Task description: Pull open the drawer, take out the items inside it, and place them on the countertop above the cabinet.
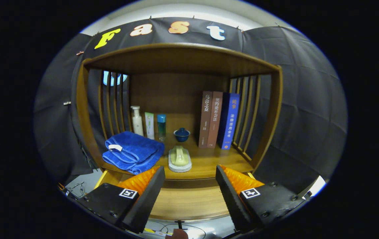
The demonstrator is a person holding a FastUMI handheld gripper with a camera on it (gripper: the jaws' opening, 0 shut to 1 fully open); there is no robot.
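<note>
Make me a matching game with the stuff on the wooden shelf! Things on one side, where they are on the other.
Things:
1. folded blue towel
2. small blue lidded cup
3. three books
4. white bottle

Places:
A. standing upright by the slats across from the towel
B. behind the pale soap dish
C. at the back, behind the towel
D. front of the shelf, just beyond one finger of the open hand-held gripper

Pairs: 1-D, 2-B, 3-A, 4-C
</note>
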